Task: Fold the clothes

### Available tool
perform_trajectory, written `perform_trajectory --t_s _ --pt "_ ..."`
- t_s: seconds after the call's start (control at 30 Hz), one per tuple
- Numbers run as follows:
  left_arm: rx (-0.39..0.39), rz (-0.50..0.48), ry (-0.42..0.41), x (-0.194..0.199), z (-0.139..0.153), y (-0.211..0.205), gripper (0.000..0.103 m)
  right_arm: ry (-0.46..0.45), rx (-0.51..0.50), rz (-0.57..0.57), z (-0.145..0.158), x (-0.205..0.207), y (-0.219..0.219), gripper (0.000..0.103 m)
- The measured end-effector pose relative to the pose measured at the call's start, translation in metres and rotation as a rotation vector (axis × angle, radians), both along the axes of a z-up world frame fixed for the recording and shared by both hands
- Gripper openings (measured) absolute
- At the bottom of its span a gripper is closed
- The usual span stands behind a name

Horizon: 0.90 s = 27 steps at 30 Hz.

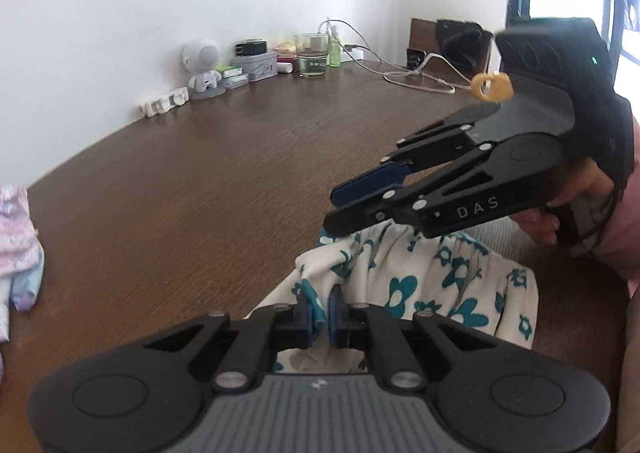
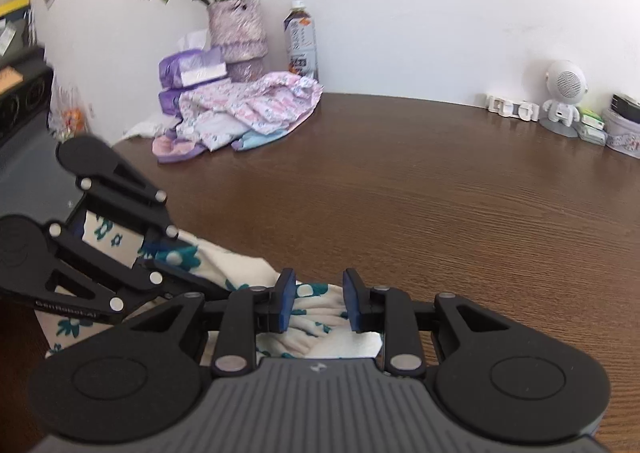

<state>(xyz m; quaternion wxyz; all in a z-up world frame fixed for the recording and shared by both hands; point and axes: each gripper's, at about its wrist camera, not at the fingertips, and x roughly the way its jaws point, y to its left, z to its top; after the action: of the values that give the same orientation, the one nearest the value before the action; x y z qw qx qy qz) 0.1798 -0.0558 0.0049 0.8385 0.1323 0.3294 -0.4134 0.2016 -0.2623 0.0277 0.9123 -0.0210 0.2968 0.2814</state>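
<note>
a: why is the floral garment (image 1: 420, 285) bunched at the near edge of the wooden bench (image 1: 200, 181)?
b: so both claws can lift its gathered waistband. soft cream knit, teal flowers.
a: grips?
b: left claw (image 1: 320, 319) pinches the cloth tight; right claw (image 2: 318, 303) stands narrow around a fold, whether gripping i cannot tell.

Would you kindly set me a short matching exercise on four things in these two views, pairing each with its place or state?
Things:
1. left claw
2. right claw
3. pink floral clothes
4. drinking glass

Places or states:
A. piled near the vase
B. pads apart over the cloth
C. standing by the wall among clutter
D. shut on the teal-flowered garment

Pairs: 1-D, 2-B, 3-A, 4-C
</note>
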Motion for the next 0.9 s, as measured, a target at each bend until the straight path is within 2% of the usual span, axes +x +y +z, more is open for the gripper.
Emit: perform_trajectory --t_s 0.13,0.2,0.27,0.3,0.37,0.4,0.47,0.53,0.6,0.7,0.77,0.83,0.9 --pt "-0.145 0.080 0.201 0.023 -0.005 0.020 0.006 -0.015 0.070 -0.079 0.004 -0.001 -0.017 0.028" --pt "-0.209 0.117 0.291 0.032 -0.009 0.030 0.006 0.006 0.064 -0.079 0.000 0.002 -0.017 0.028" --pt "-0.210 0.132 0.286 0.031 -0.007 0.032 0.009 0.031 0.037 -0.068 -0.005 0.005 -0.013 0.028" --pt "-0.207 0.137 0.273 0.028 -0.005 0.033 0.011 0.042 0.015 -0.060 -0.009 0.006 -0.009 0.028" --pt "-0.188 0.145 0.208 0.019 0.002 0.037 0.031 0.047 -0.015 -0.053 -0.013 0.005 -0.004 0.027" --pt "-0.177 0.145 0.158 0.015 0.007 0.036 0.036 0.045 -0.019 -0.052 -0.013 0.004 -0.003 0.027" --pt "-0.157 0.130 0.036 0.003 0.020 0.037 0.053 0.042 -0.024 -0.051 -0.013 0.003 -0.002 0.027" --pt "-0.114 0.089 -0.111 -0.009 0.031 0.031 0.059 0.038 -0.031 -0.050 -0.013 0.002 0.000 0.027" --pt "-0.047 0.045 -0.194 -0.013 0.032 0.016 0.060 0.035 -0.035 -0.048 -0.013 0.001 0.000 0.027" --pt "0.031 -0.022 -0.248 -0.011 0.024 -0.005 0.053 0.030 -0.041 -0.044 -0.012 0.000 0.001 0.027" --pt "0.061 -0.056 -0.254 -0.006 0.014 -0.014 0.026 0.029 -0.042 -0.041 -0.011 -0.001 0.001 0.027" --pt "0.073 -0.075 -0.223 0.000 0.006 -0.019 0.006 0.030 -0.040 -0.038 -0.011 -0.001 0.001 0.027" --pt "0.057 -0.070 -0.181 0.003 0.001 -0.017 0.004 0.032 -0.033 -0.035 -0.011 0.000 -0.001 0.028"
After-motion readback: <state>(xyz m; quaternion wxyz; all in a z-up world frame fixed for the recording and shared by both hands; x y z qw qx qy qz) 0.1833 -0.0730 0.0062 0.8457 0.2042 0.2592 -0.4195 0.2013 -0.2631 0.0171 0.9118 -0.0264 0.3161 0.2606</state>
